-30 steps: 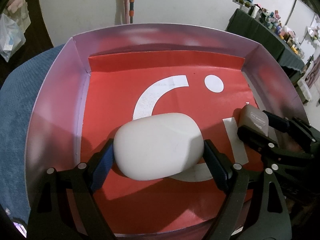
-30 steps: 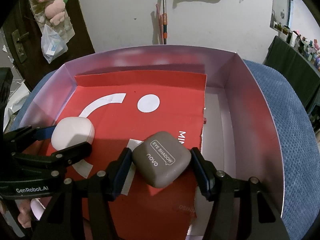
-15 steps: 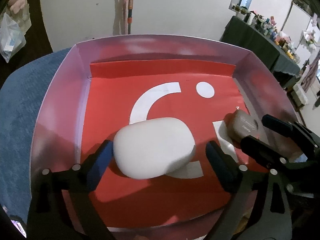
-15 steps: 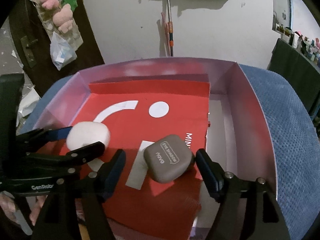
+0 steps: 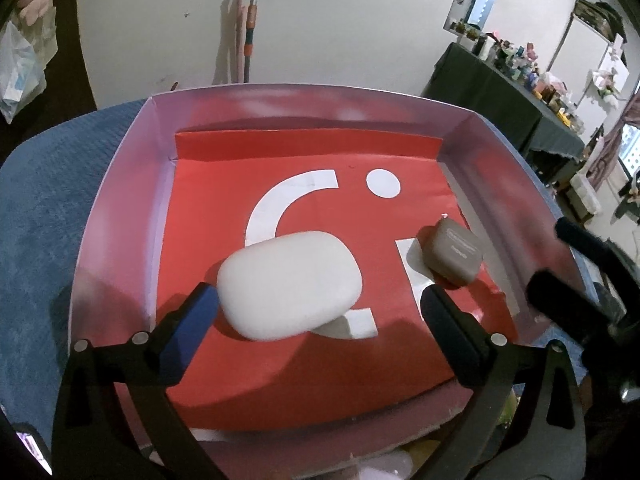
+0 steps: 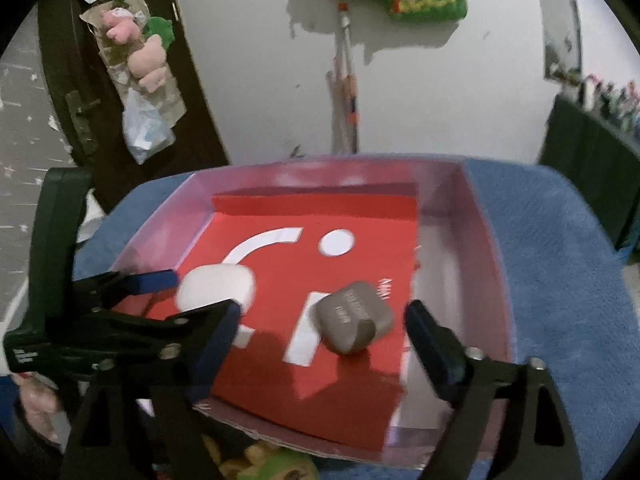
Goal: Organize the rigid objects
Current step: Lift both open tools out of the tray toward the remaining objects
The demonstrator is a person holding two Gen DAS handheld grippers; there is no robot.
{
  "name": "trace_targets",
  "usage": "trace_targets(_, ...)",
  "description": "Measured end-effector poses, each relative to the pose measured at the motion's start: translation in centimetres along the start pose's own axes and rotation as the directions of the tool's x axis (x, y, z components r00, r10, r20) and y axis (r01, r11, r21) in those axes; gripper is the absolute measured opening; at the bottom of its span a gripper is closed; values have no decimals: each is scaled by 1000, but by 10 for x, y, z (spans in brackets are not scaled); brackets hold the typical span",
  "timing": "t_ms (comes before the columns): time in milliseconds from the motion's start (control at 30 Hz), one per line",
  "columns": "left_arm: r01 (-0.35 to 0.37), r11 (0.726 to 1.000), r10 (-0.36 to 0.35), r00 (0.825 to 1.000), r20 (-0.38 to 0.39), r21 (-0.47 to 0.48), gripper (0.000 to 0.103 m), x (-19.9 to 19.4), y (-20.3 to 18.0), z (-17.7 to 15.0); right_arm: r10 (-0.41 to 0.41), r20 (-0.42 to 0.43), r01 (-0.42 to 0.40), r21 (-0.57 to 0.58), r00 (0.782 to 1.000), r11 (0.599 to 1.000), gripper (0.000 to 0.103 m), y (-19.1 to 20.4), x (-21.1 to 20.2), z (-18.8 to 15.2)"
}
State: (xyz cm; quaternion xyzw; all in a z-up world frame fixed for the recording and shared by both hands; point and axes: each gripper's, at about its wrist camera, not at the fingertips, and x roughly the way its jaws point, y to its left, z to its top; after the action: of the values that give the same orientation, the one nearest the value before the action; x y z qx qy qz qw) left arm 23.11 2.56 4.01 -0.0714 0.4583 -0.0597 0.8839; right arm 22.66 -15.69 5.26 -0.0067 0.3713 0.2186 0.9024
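Observation:
A white rounded case [image 5: 290,284] lies on the red sheet inside a shallow white box [image 5: 124,184]. A grey-brown eyeshadow case [image 5: 454,256] lies to its right. My left gripper [image 5: 316,320] is open, its fingers wide on either side of the near end of the white case and apart from it. In the right wrist view the grey-brown case [image 6: 354,318] lies on the sheet, and my right gripper [image 6: 324,344] is open and empty, raised and drawn back from it. The white case [image 6: 216,288] and the left gripper's fingers [image 6: 160,280] show at left.
The box [image 6: 484,248] rests on a blue textured cushion [image 6: 560,280]. A dark table with several small items [image 5: 520,80] stands at the far right. A broom handle [image 5: 250,48] leans on the wall behind. A door with hanging bags [image 6: 132,80] is at the left.
Both grippers opened, let go of their cases and pulled back and up. The white case and the grey-brown case now lie free on the red sheet.

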Motion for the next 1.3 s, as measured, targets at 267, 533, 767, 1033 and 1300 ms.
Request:
trace_targets(267, -43, 999, 41, 996, 73, 23, 103, -26, -10, -12, -43, 79, 45, -24, 996, 999, 103, -1, -31, -2)
trace_targets(533, -54, 998, 49, 989, 140, 29, 103, -52, -12, -33, -7, 103, 8, -13, 995, 1000, 103, 3, -45, -11)
trace_targets(767, -64, 997, 58, 982, 181, 31, 103, -72, -13, -50, 19, 117, -18, -10, 993, 1000, 103, 9, -58, -23)
trace_targets(1033, -72, 997, 61, 974, 216, 40, 103, -88, -16, -70, 50, 138, -50, -3, 989, 999, 103, 13, -73, -36)
trace_targets(1300, -60, 997, 49, 974, 220, 43, 103, -98, -17, -85, 62, 164, -60, -15, 985, 998, 103, 24, -87, -51)
